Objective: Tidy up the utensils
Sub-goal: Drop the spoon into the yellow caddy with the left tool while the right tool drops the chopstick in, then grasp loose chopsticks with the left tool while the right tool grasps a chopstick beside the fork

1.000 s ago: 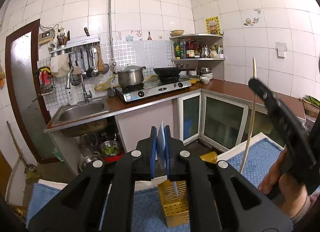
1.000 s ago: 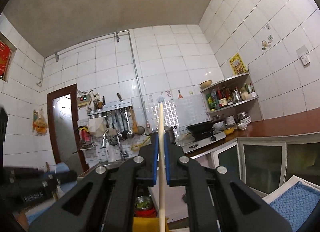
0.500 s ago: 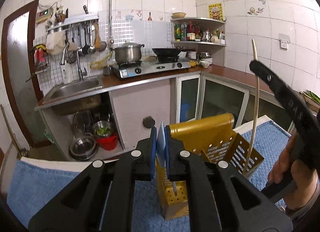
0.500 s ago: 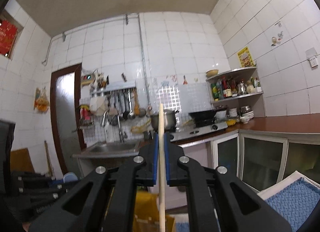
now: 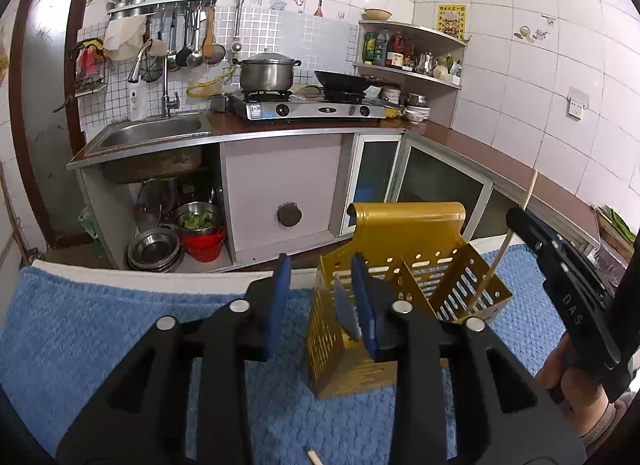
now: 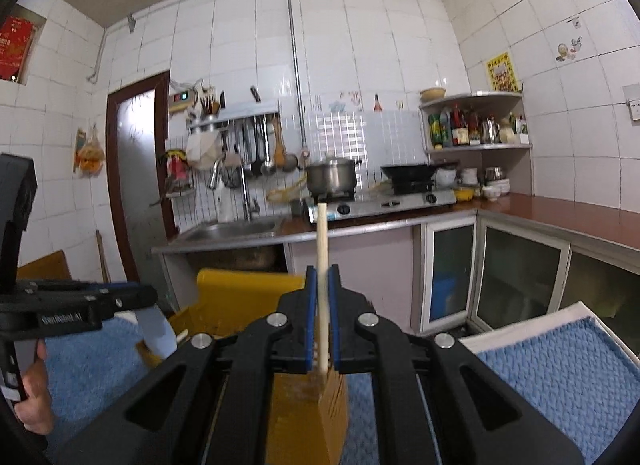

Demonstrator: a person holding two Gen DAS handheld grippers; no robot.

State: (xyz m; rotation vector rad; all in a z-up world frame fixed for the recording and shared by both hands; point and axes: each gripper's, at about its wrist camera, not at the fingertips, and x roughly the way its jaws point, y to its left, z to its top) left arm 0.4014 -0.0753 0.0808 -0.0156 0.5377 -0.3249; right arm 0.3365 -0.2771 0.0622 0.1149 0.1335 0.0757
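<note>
Left wrist view: looks forward and downward along the left claw (image 5: 320, 297), close over the yellow utensil holder (image 5: 404, 265) on the blue towel (image 5: 80, 325). Right wrist view: looks nearly level along the right claw (image 6: 322, 313), the holder just below it. Both views share the holder, the sink (image 5: 156, 133) and stove (image 6: 384, 201) counter beyond, and each other's claw.

White tiled walls (image 5: 520, 45) closed in the kitchen around me, with a brown door (image 6: 134, 169), a steel sink (image 5: 156, 131), a gas stove (image 5: 308, 107) and a corner shelf (image 5: 416, 53) along the brown surface (image 5: 480, 149).
</note>
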